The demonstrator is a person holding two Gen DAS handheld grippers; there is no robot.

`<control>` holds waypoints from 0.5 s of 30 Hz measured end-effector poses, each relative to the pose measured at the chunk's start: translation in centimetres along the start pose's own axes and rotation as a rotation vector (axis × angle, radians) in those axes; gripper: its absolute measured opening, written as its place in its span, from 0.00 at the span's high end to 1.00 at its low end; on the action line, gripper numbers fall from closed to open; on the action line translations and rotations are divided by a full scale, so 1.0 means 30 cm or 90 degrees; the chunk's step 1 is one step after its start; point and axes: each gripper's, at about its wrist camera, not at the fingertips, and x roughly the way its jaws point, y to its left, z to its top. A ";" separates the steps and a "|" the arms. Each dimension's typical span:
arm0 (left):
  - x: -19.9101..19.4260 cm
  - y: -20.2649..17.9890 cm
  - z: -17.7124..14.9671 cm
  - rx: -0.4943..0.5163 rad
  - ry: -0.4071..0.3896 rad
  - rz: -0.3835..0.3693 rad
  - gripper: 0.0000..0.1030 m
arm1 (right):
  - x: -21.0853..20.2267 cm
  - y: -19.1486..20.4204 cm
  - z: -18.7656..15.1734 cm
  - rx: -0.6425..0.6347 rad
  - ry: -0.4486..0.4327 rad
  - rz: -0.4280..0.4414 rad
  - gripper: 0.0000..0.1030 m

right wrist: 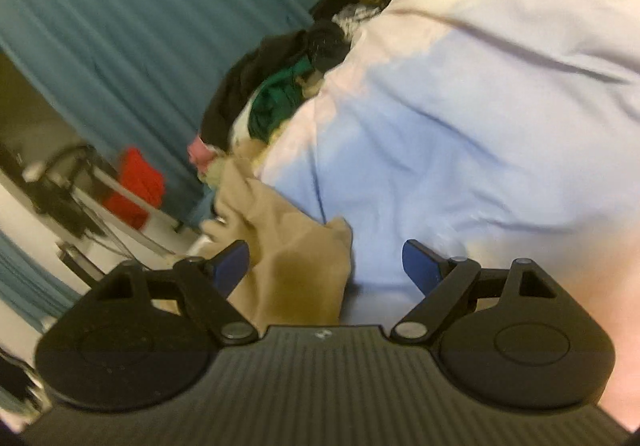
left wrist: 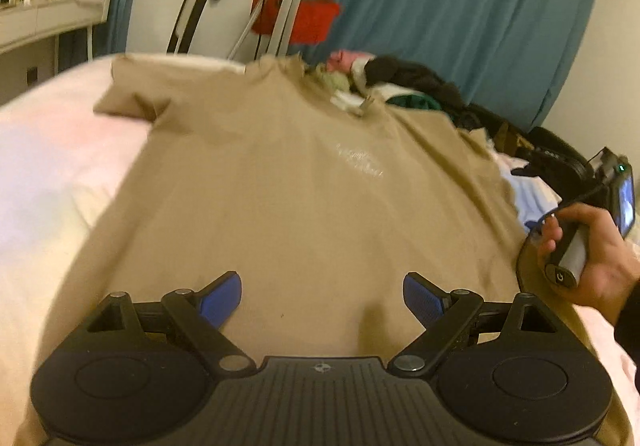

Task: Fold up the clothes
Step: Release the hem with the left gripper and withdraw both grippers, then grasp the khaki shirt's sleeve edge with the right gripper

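Note:
A tan T-shirt [left wrist: 288, 181] lies spread flat on the bed, collar at the far end, with a pale print on its chest. My left gripper [left wrist: 322, 296] is open and empty, hovering over the shirt's near hem. In the right wrist view, my right gripper [right wrist: 326, 266] is open with one tan sleeve [right wrist: 296, 258] of the shirt lying between its fingers, not clamped. The hand holding the right gripper [left wrist: 588, 246] shows at the shirt's right edge in the left wrist view.
A pile of dark, green and pink clothes [left wrist: 404, 81] lies past the collar, also in the right wrist view [right wrist: 276, 101]. The bed cover [right wrist: 480, 125] is pale pink and blue. Blue curtains [left wrist: 460, 5], a red item [left wrist: 312, 19] on a stand, and a shelf [left wrist: 48, 17] stand behind.

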 end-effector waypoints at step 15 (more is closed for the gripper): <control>0.077 0.034 0.027 -0.020 -0.008 0.003 0.13 | -0.072 0.500 -0.492 -0.798 -0.076 0.072 0.92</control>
